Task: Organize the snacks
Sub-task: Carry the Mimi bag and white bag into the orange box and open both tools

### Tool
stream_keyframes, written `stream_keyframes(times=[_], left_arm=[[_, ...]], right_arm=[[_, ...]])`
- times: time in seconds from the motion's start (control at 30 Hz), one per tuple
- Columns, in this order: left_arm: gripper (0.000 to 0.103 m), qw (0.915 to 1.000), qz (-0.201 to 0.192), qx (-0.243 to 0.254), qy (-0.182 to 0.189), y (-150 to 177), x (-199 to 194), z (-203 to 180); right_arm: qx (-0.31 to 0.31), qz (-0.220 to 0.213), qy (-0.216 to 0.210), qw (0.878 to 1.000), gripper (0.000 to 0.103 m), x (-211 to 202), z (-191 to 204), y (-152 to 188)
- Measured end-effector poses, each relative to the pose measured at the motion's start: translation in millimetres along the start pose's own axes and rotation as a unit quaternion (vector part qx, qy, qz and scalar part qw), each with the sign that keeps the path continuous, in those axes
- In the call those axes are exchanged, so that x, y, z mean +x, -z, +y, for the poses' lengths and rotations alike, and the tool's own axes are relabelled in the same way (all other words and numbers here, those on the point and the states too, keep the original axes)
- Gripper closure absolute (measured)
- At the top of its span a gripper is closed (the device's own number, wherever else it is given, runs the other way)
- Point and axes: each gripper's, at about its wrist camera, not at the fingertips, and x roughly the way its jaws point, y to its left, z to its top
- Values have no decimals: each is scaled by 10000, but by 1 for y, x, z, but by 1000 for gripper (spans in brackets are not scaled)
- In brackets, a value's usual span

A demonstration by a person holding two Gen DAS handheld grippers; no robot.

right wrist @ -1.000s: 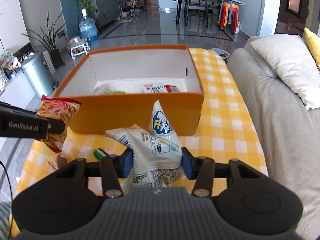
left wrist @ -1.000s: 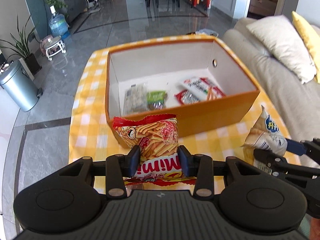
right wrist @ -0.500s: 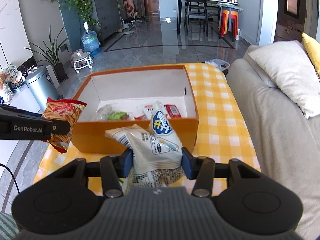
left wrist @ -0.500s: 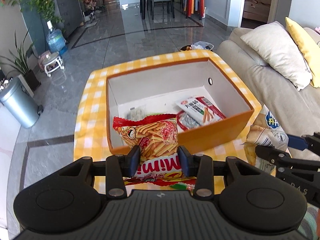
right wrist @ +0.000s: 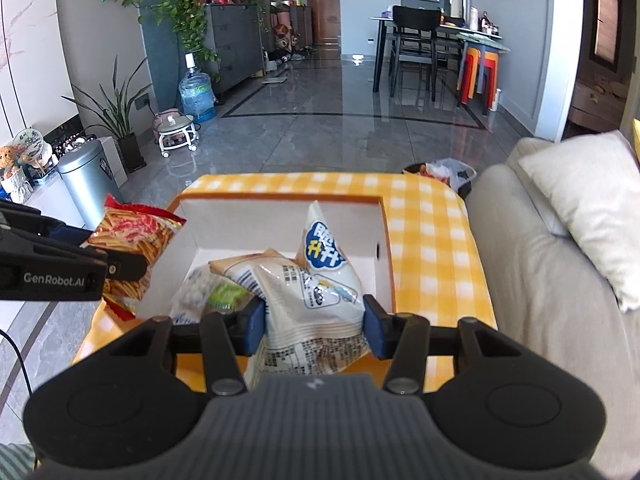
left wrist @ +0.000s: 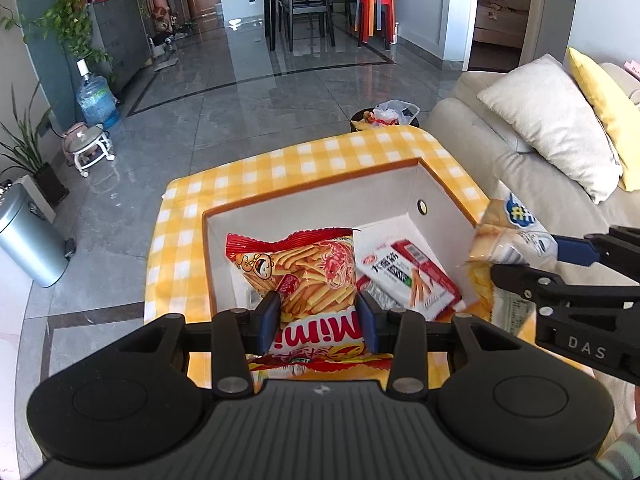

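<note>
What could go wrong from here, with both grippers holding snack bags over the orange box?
1. The left gripper and right gripper are close together above the orange box; releasing at once, they could bump.
2. The red chips bag may land on the red-and-white packet and crush it.
3. The white snack bag hangs near the box's right wall in the left wrist view, so it could catch the rim and fall outside.

"Mimi" on red snack bag (left wrist: 316, 280); "DAS" on right tool (left wrist: 524, 258); "GenRobot.AI" on left tool (right wrist: 120, 266)
</note>
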Motion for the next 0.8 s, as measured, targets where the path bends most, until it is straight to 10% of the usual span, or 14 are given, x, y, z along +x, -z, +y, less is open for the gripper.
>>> stream_keyframes(times=[0.8], left_arm=[[57, 9920, 1256, 89, -23, -27, 137, 26]], right_arm=[[-1145, 1118, 76, 9871, 56, 167, 11, -55]])
